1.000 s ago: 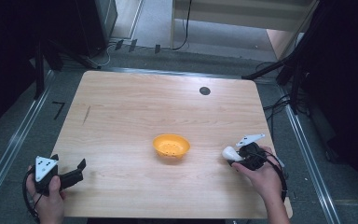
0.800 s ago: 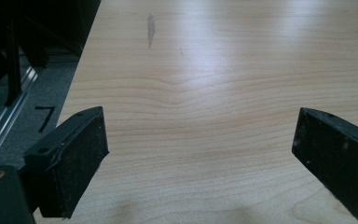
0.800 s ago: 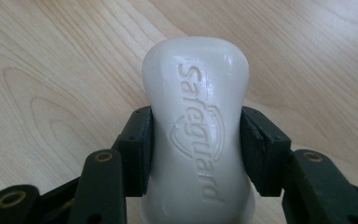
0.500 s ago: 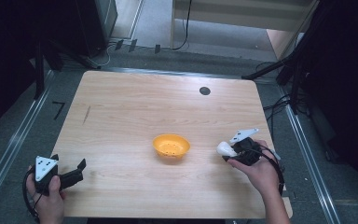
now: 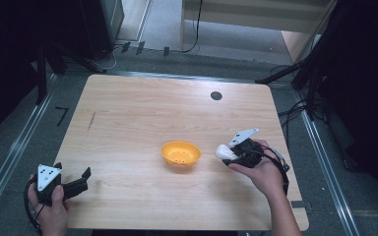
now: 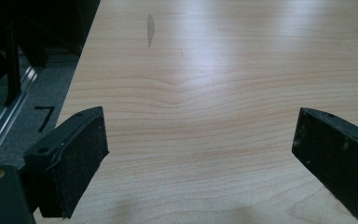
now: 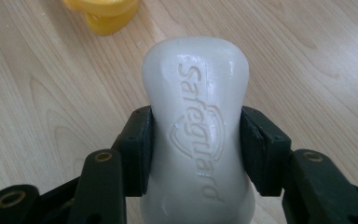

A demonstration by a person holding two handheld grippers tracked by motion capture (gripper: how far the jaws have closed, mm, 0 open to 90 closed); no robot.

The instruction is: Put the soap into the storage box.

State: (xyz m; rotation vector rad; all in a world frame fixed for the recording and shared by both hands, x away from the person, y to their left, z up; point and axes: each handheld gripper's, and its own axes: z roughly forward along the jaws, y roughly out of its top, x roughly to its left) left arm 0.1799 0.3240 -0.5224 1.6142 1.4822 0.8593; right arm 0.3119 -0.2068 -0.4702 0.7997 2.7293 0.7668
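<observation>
Gripping the soap [image 7: 196, 135] tight, the right claw [image 5: 232, 153] had its two black jaws pressed against the bar's narrow waist, one on each side. From the right gripper view, the white bar stood out forward past the jaw tips, its embossed "Safeguard" lettering facing the camera, and its rounded far end pointed toward the yellow bowl [image 7: 101, 15] at the top edge. From the high view, the soap [image 5: 223, 151] showed as a white lump at the front of the claw, held just above the worktop [image 5: 142, 113], close to the right of the bowl [image 5: 180, 154] but not touching it. The person's right hand [image 5: 258, 169] wrapped the gripper's body, with the grey plate on top tilted upward.

Over at the near left corner, the left claw [image 5: 84, 178] sat with its jaws spread wide and nothing between them. The left gripper view showed bare wood grain between the two black pads [image 6: 77, 158], plus a dark smudge farther up the board. That claw lay well apart from both bowl and soap.
</observation>
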